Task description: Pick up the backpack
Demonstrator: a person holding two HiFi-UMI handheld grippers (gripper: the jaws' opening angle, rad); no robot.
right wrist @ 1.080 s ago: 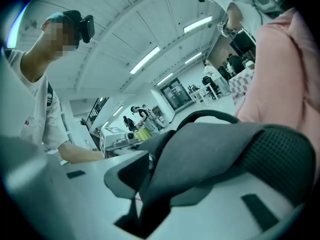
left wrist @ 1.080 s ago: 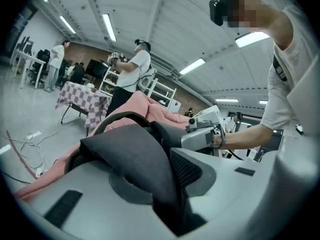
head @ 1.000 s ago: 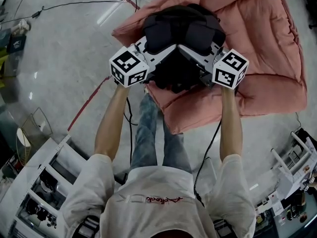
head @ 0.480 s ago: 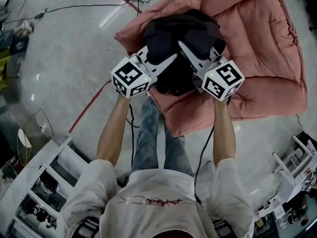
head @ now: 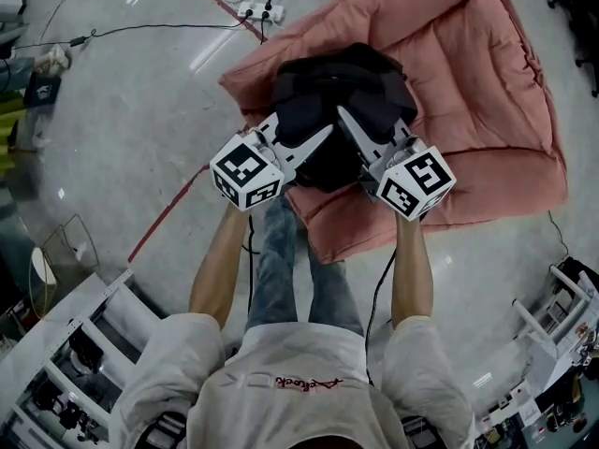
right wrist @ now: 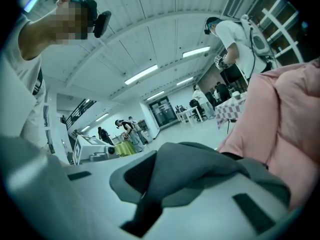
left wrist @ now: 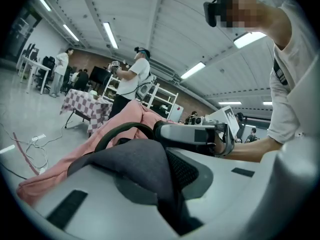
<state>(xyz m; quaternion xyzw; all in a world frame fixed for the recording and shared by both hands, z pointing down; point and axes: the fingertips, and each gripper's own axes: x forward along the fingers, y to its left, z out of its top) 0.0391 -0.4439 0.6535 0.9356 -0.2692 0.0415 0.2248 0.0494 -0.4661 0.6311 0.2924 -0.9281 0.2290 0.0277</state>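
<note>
Left gripper is clenched on the backpack. The left gripper view shows a dark grey, mesh-backed fold pinched between its jaws. Right gripper is the same, clamped on a grey fold of the bag on its own side. Both point inward, tips close together over the bag's near edge.

The backpack lies directly ahead of both grippers, between and past the tips. It is black and slumped. Under and beyond it is a pink quilt on the floor; can't tell if the bag is clear of the quilt. Far past the left gripper is a power strip.

Judgement: the bag is soft and floppy, with some weight, so it will likely sag and swing from two fabric pinches. Thin fabric may creep out of the jaws. The padded straps or the top loop look like the better hold, being thick and stitched.
</note>
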